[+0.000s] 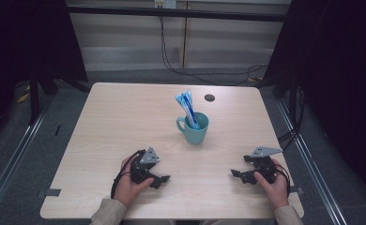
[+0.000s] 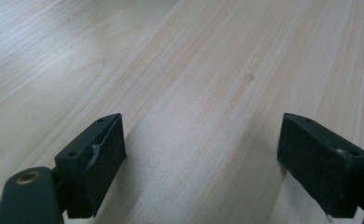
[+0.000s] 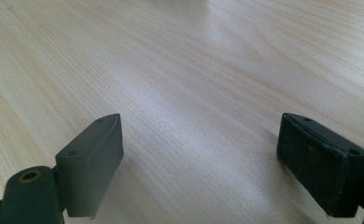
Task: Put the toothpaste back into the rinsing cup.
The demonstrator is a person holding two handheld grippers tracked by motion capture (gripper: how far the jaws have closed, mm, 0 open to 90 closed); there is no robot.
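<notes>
The person's body is cut off at the near edge of the table [image 1: 101, 122]; forearms, sleeves and hands enter the high view from below. The left gripper [image 1: 161, 179] rests on the wood near-left of the teal mug [image 1: 194, 128], well apart from it. Its own view shows both jaws spread wide with bare wood grain between them, gripping nothing. The right gripper [image 1: 236, 174] rests near-right of the mug, equally well apart, jaws likewise spread and empty over bare wood. A grey three-cornered plate tops each gripper.

The table is pale wood with rounded corners. The mug stands upright beyond both grippers, about midway between them, handle turned left. Inside it stand blue and white packets [image 1: 186, 107], leaning left and rising above the rim; their print is too small to read, and their lower ends are hidden by the mug wall. A small dark round spot [image 1: 209, 98] lies just beyond the mug to the right; what it is cannot be told.

Beyond the table: grey floor, black cables [image 1: 171, 65], pale wall panels. Both sides of the room are too dark to make out.
</notes>
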